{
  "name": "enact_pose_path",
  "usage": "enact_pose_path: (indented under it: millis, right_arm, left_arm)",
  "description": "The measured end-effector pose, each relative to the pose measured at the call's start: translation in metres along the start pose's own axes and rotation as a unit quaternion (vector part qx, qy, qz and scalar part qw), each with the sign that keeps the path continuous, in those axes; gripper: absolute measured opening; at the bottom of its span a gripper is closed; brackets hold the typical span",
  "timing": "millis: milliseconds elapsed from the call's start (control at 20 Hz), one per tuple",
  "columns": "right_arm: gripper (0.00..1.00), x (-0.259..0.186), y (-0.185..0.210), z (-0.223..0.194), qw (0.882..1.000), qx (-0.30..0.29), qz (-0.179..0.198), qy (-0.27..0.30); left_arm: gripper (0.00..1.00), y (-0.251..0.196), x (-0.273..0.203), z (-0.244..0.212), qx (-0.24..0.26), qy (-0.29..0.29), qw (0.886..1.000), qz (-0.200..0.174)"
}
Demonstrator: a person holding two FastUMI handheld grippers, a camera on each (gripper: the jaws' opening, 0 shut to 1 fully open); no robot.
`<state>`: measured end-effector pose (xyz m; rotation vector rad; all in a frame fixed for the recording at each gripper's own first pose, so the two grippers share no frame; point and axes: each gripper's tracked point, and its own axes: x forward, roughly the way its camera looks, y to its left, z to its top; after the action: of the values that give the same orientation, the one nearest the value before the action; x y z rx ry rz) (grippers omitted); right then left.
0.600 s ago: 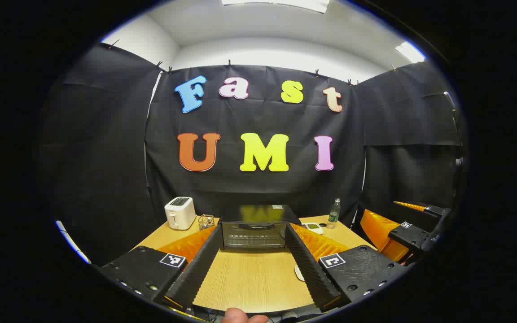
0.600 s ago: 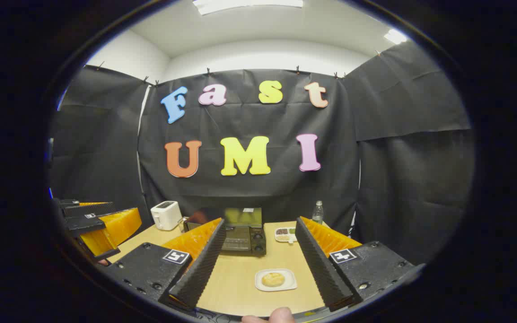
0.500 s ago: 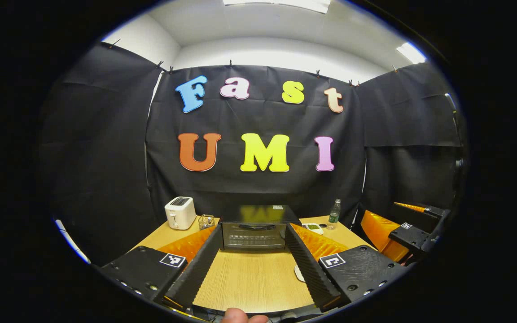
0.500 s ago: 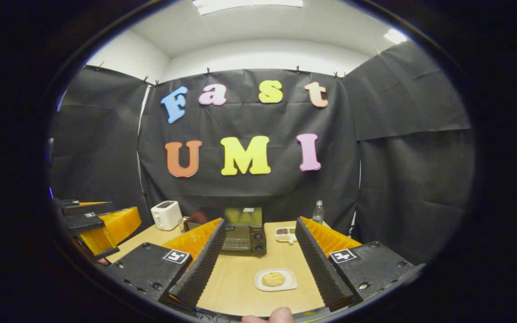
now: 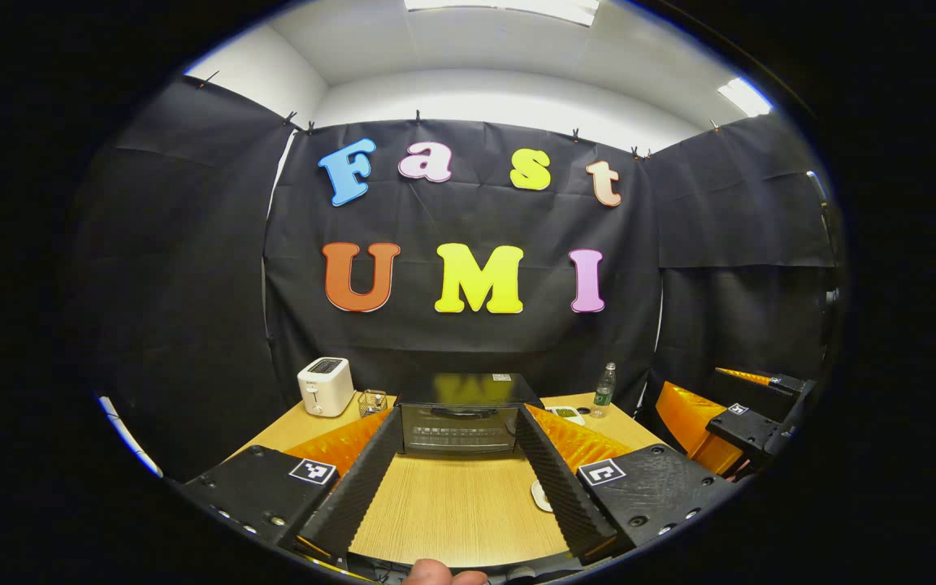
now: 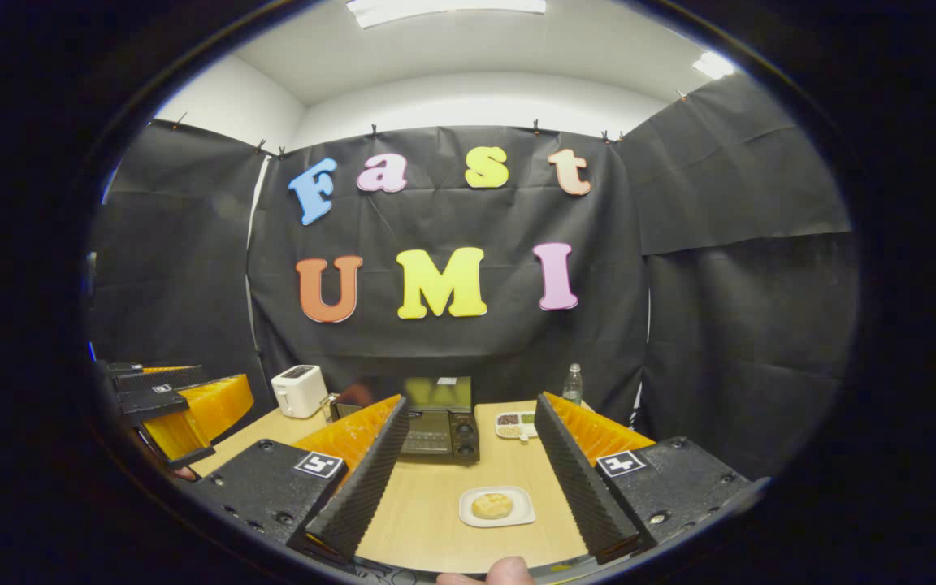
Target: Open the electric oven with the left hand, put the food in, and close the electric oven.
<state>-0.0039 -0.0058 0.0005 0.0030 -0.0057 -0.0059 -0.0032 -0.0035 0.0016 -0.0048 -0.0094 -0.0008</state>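
The black electric oven (image 5: 460,416) stands at the back of the wooden table (image 5: 456,508), its door shut and handle across the top of the door. It also appears as the oven (image 6: 435,426) in the right gripper view. My left gripper (image 5: 456,431) is open, held well short of the oven and aimed at its door. A bun on a white plate (image 6: 496,506) lies on the table between the fingers of my open right gripper (image 6: 472,431), below them. The right gripper (image 5: 748,422) appears at the far right of the left gripper view, the left gripper (image 6: 175,402) at the far left of the right gripper view.
A white toaster (image 5: 325,386) and a small wire basket (image 5: 372,401) stand left of the oven. A plastic bottle (image 5: 604,388) and a divided snack tray (image 6: 515,423) sit to its right. A thumb tip (image 5: 435,575) shows at the bottom edge.
Both views have shifted very slightly; the grippers are almost still and both stay open. Nothing on the table has moved.
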Motion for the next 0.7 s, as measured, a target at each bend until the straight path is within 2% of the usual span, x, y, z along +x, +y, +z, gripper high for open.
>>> enact_pose_path:
  millis: [700]
  right_arm:
    - [0.97,0.001,-0.013,-0.006,1.000,0.004,-0.006,0.005]
  left_arm:
    - [0.93,0.001,0.000,-0.006,0.002,0.004,1.000,0.008]
